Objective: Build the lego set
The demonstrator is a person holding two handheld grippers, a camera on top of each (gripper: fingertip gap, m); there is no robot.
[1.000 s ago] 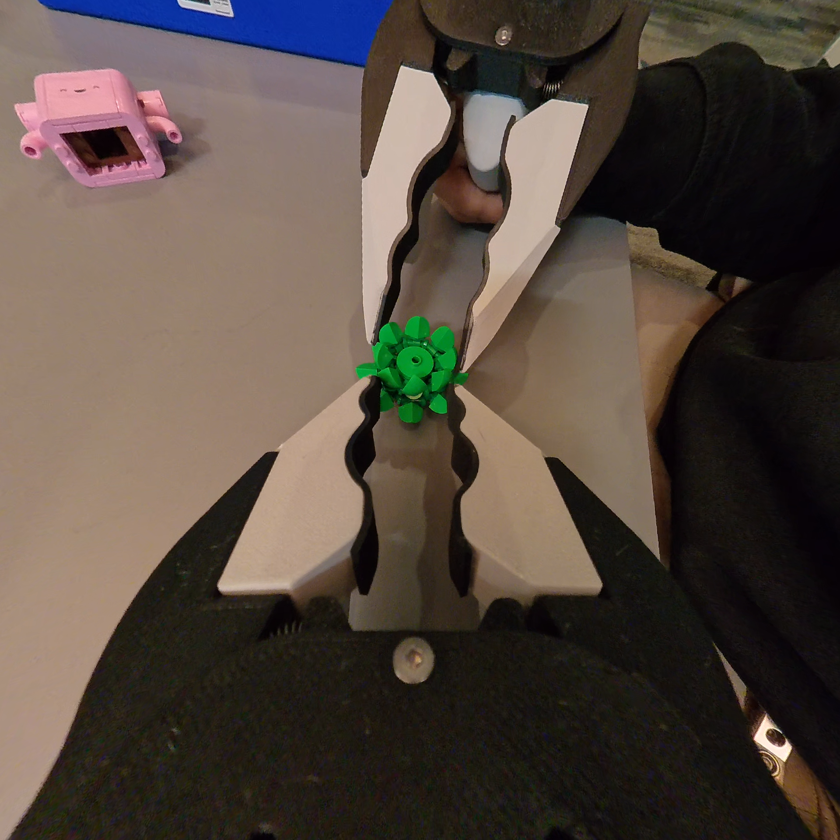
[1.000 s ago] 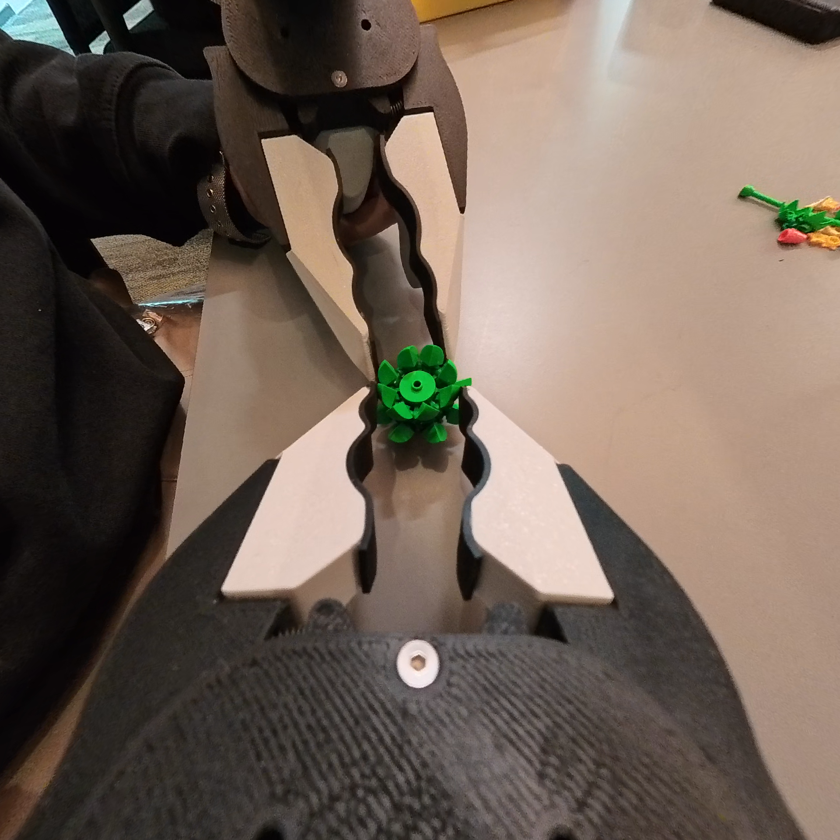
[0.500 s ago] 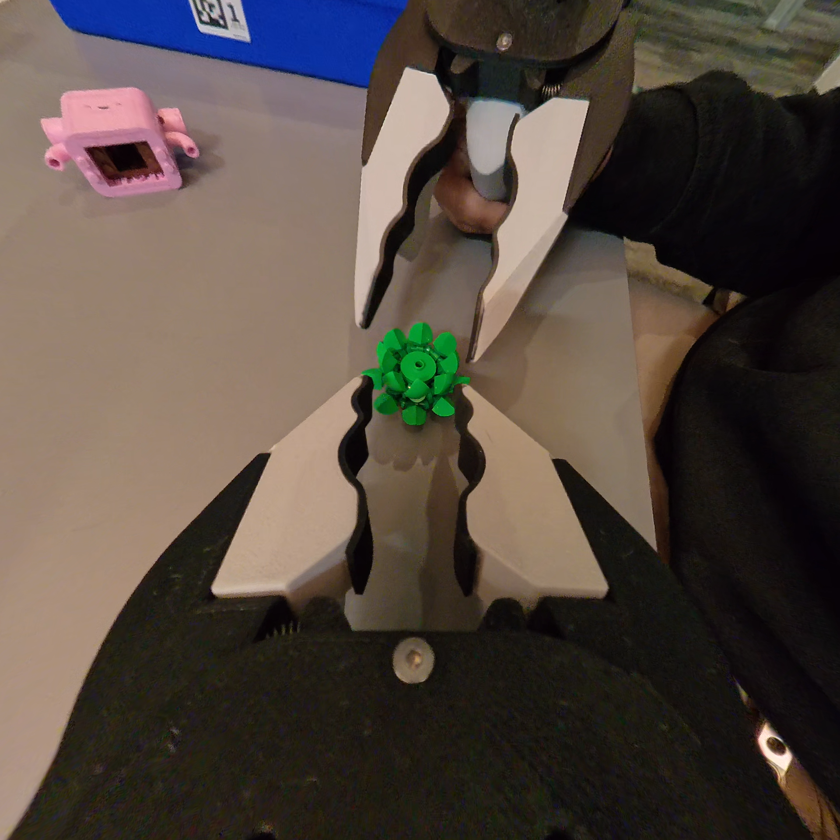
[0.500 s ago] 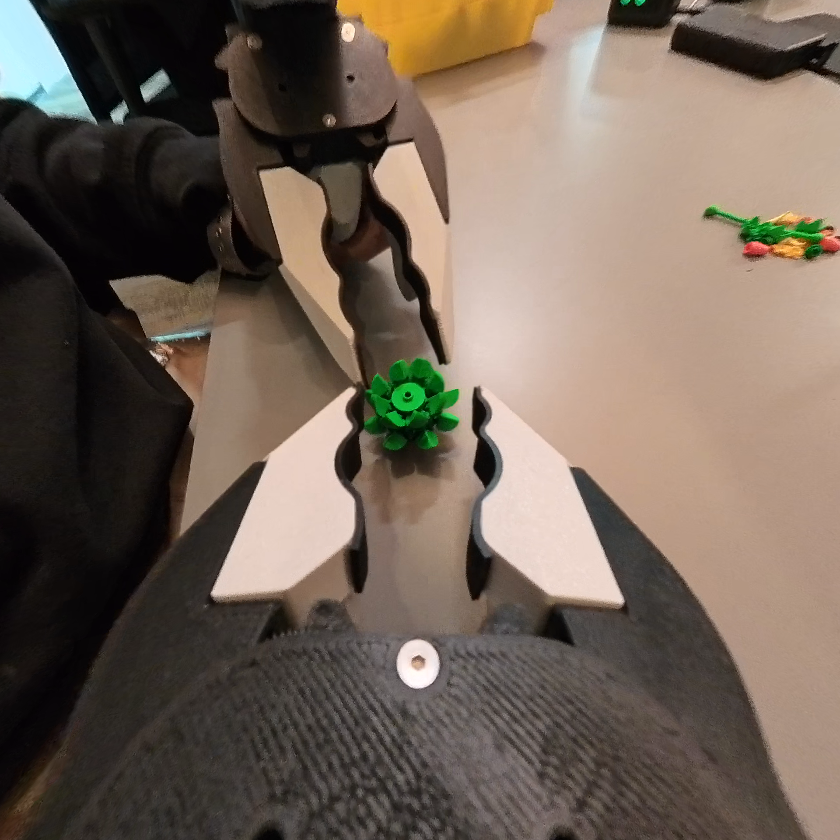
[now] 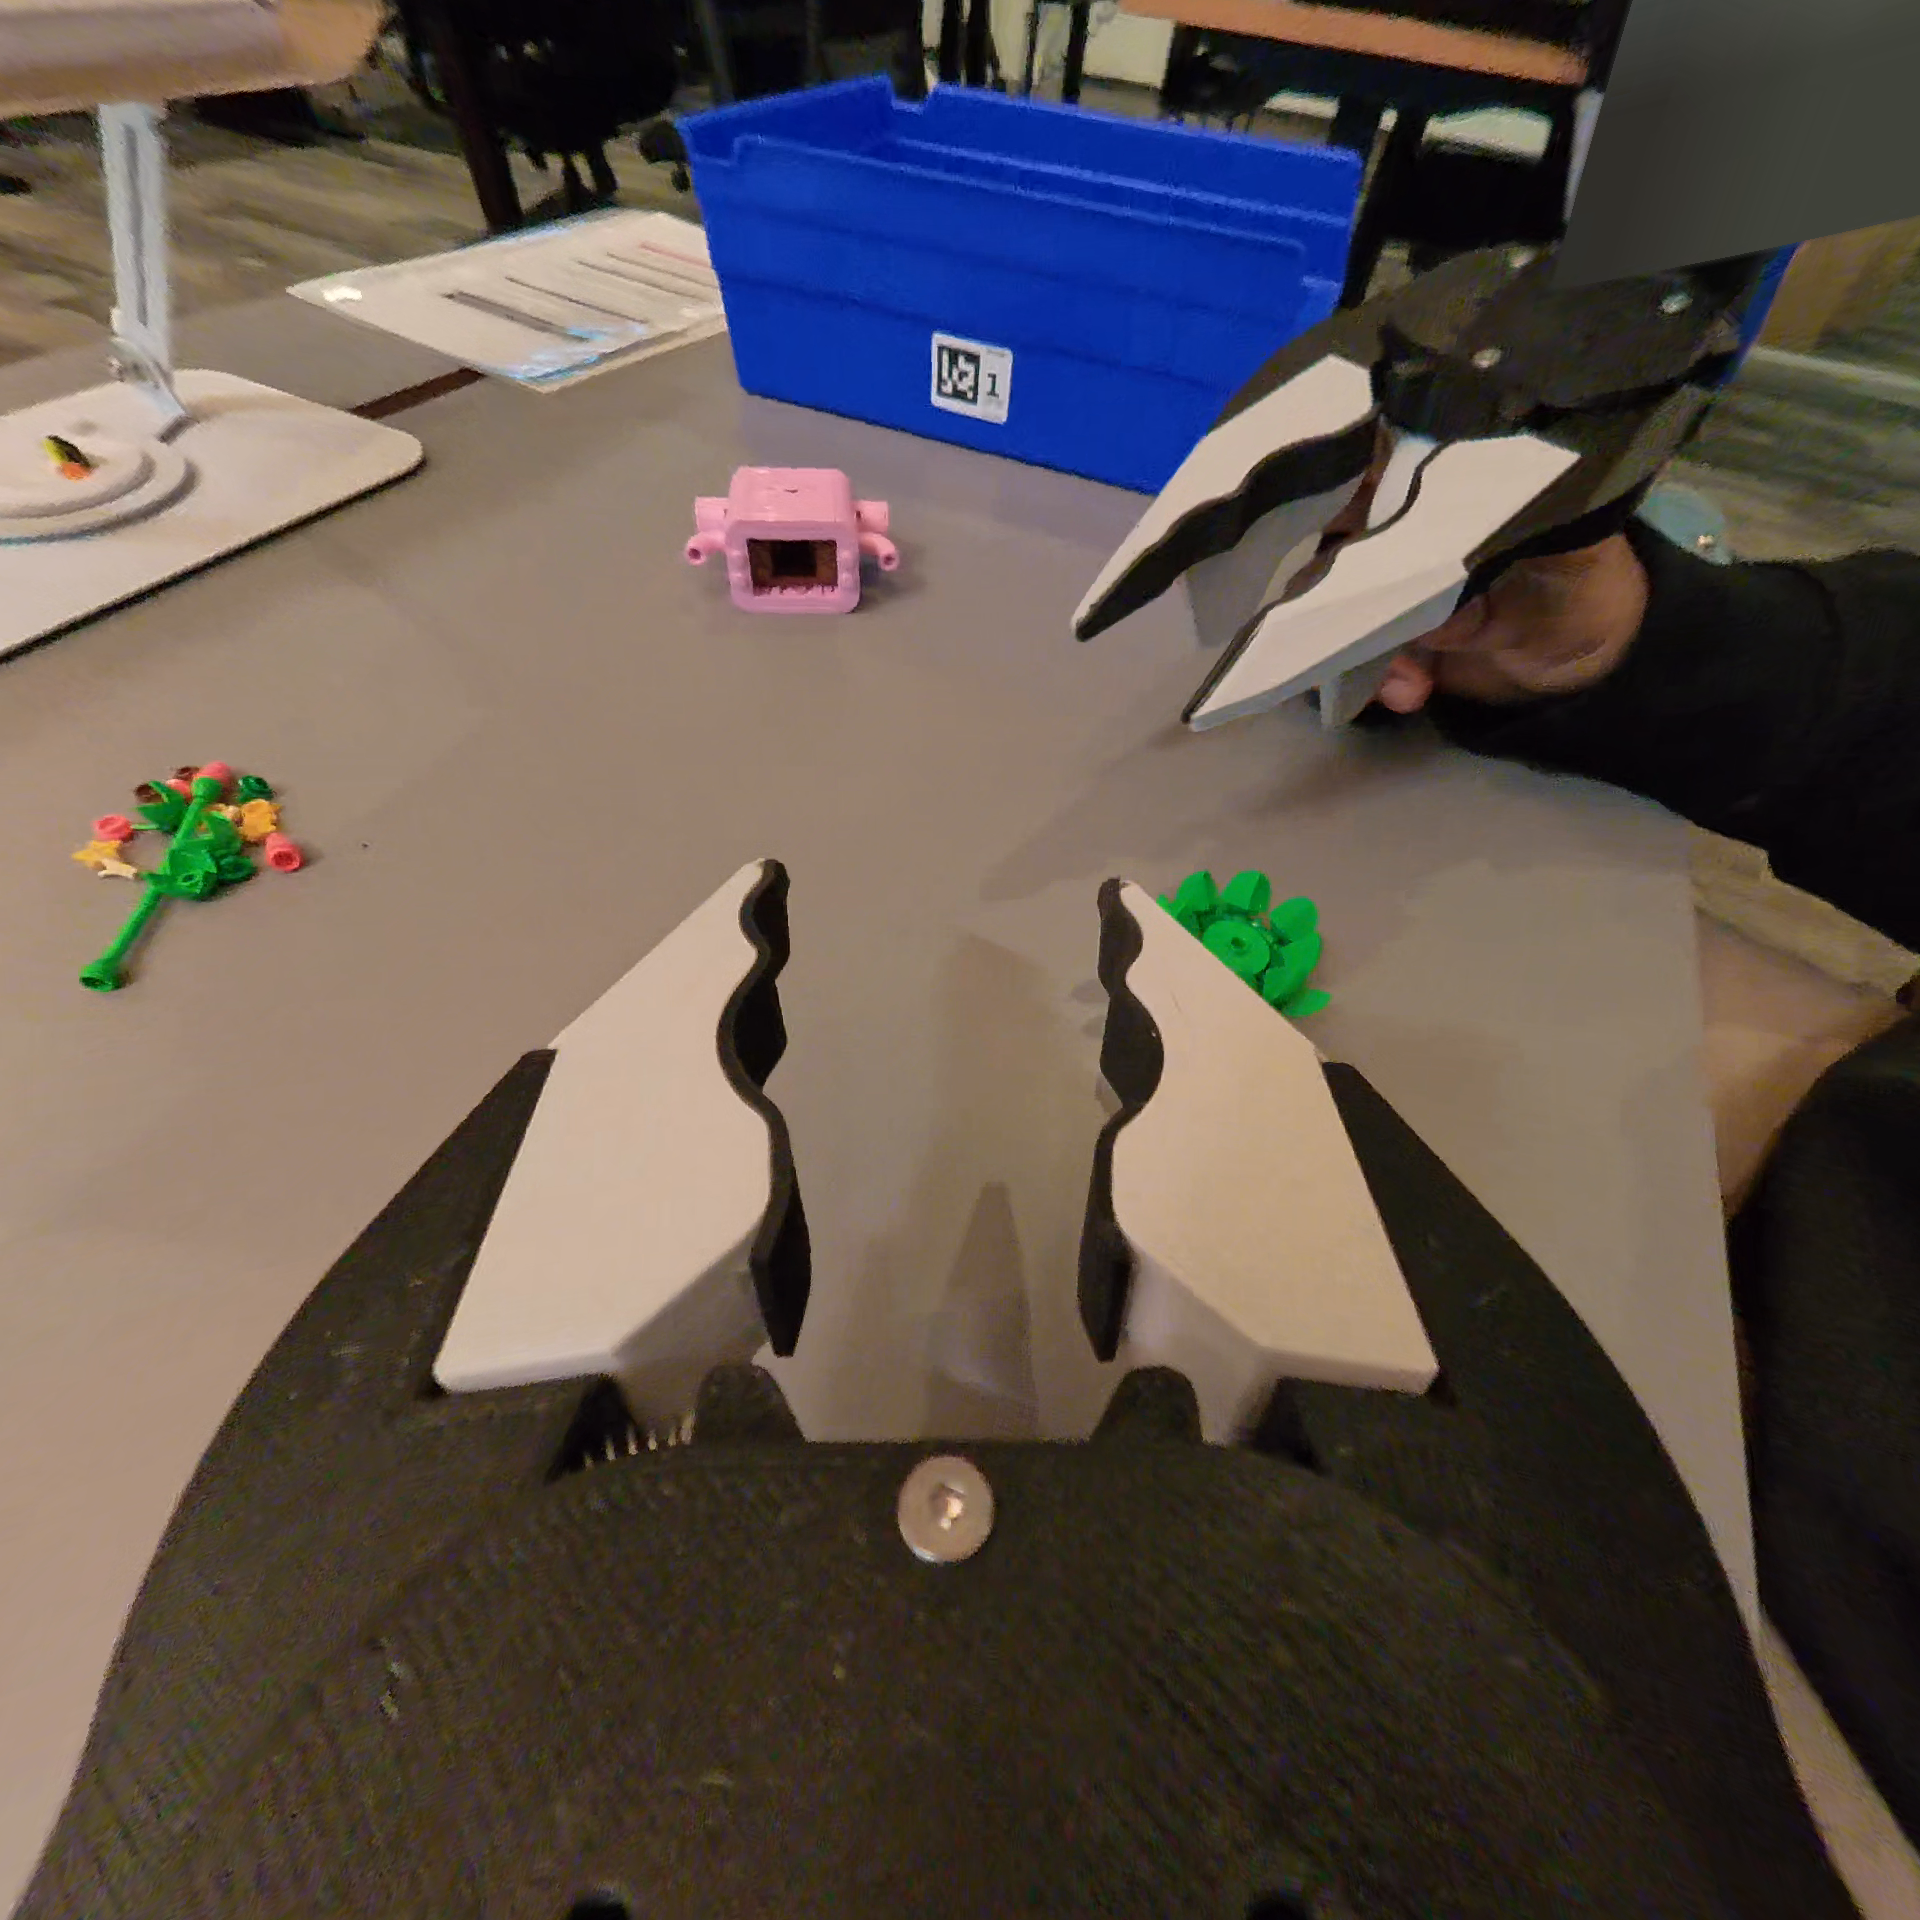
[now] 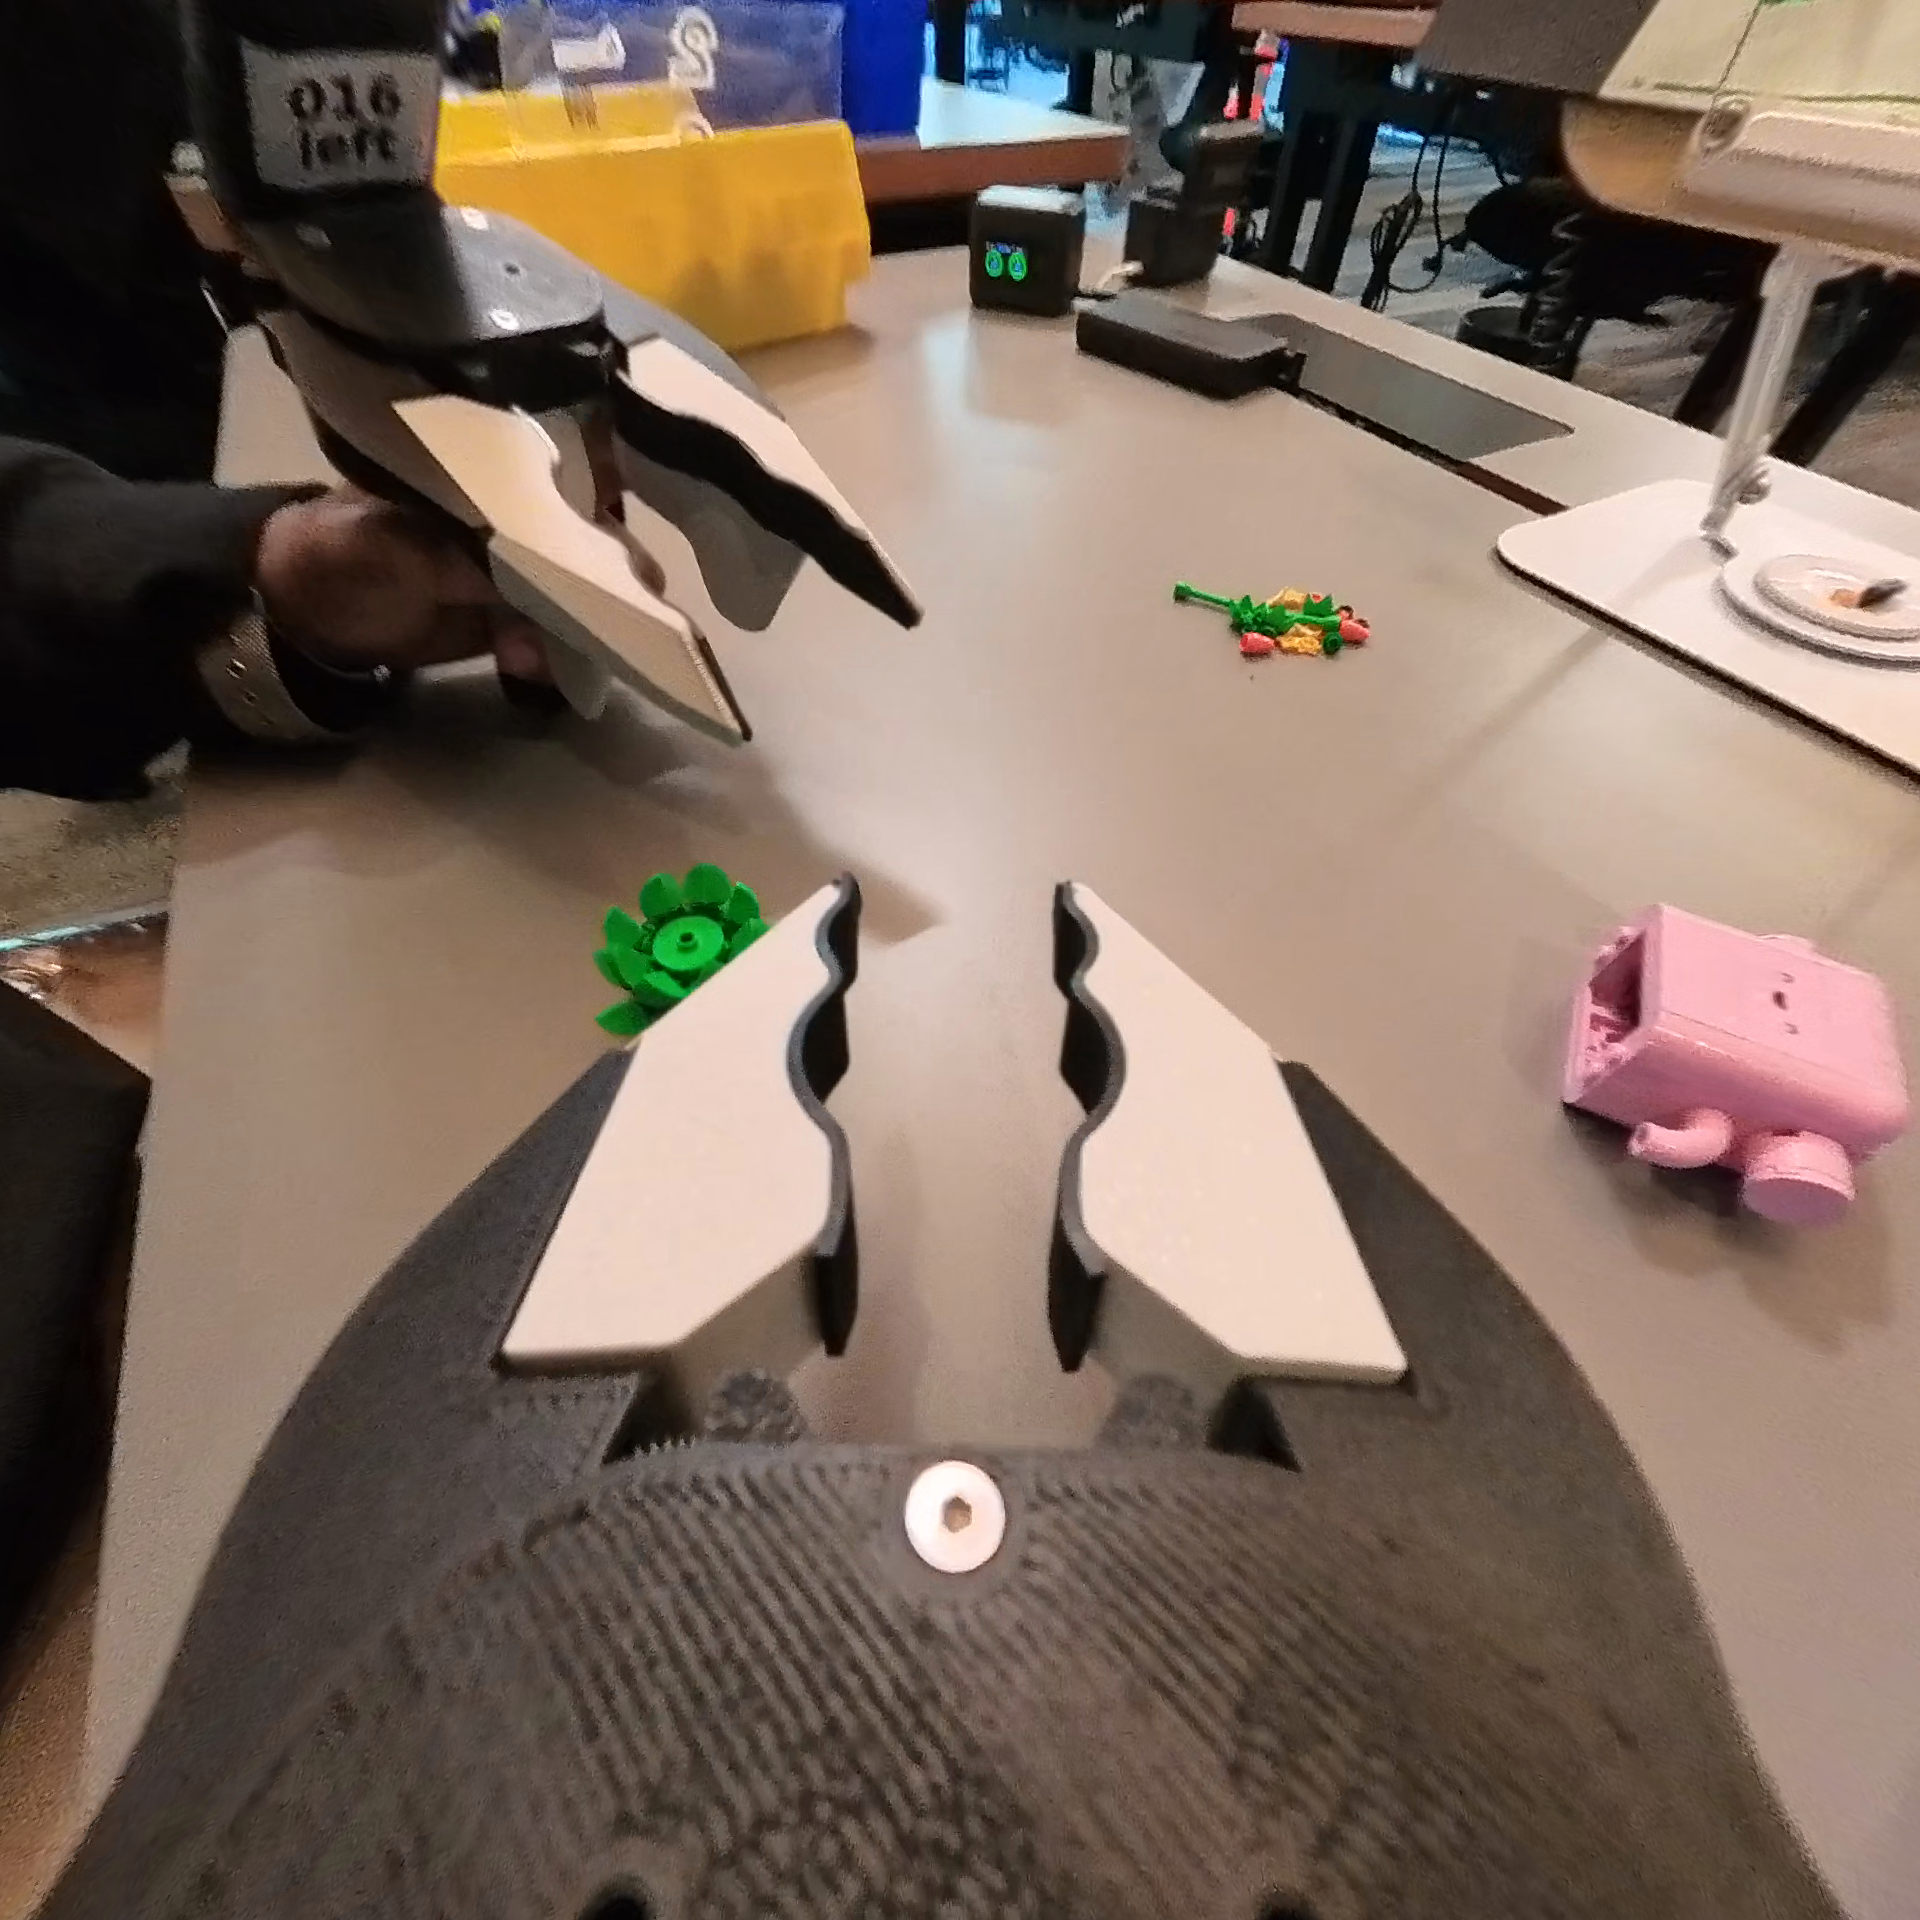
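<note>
Left wrist view: the left gripper point(image 5: 940, 899) is hovering over the grey table point(image 5: 520, 727) with its jaws standing apart and holding nothing. The green leafy lego piece point(image 5: 1247, 940) is lying on the table at about 3 o'clock, just beside the right fingertip. A pink lego block point(image 5: 792, 540) is sitting at 12 o'clock, in front of a blue bin point(image 5: 1018, 281) — a flower stem with loose bits point(image 5: 182, 847) is lying at 9 o'clock. The right gripper point(image 5: 1132, 670) is hanging at 2 o'clock.

Right wrist view: the right gripper point(image 6: 954, 899) is also gaping, empty. The leafy piece point(image 6: 681, 951) is lying at 9 o'clock beside its left finger — the pink block point(image 6: 1735, 1049) at 3 o'clock.
</note>
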